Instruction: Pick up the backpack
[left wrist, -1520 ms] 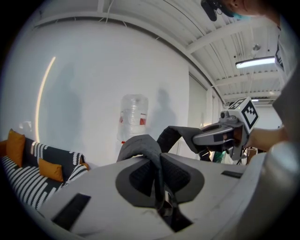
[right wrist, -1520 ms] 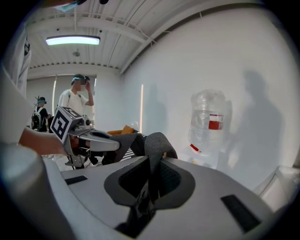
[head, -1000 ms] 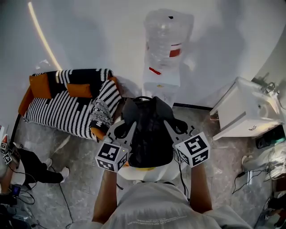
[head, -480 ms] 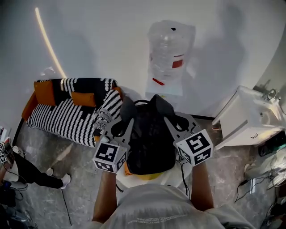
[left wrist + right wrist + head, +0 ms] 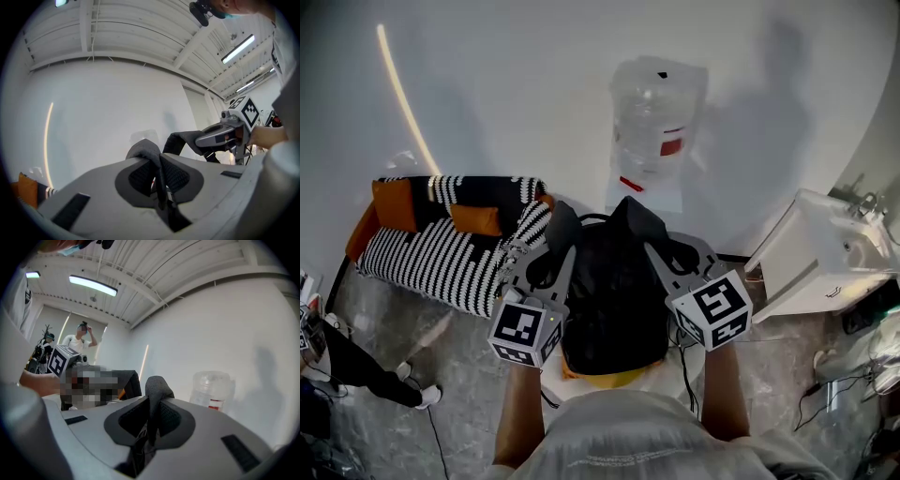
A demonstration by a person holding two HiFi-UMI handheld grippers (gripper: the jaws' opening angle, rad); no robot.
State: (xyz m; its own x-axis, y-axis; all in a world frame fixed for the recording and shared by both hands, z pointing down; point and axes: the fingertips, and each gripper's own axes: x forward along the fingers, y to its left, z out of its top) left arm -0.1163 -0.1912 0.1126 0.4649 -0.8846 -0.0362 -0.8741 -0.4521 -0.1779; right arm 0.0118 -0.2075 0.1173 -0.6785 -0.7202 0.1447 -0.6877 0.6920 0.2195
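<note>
The black backpack (image 5: 614,291) hangs between my two grippers in the head view, its yellow underside (image 5: 605,378) showing above a white seat (image 5: 670,373). My left gripper (image 5: 565,242) is shut on the left shoulder strap (image 5: 560,223); in the left gripper view the padded strap (image 5: 146,154) is pinched between the pads of that gripper (image 5: 159,174). My right gripper (image 5: 652,242) is shut on the right shoulder strap (image 5: 639,217); the right gripper view shows this strap (image 5: 157,387) standing up out of the closed right gripper (image 5: 152,417). Both grippers point roughly level.
A black-and-white striped sofa (image 5: 450,246) with orange cushions stands at the left. A water dispenser (image 5: 652,131) is against the wall behind the backpack. A white cabinet (image 5: 820,253) is at the right. A person's legs (image 5: 361,364) and cables lie on the floor at left.
Both grippers have risen together with the backpack hanging from its straps. The bag now sits higher over the white seat, with more of its yellow underside showing.
</note>
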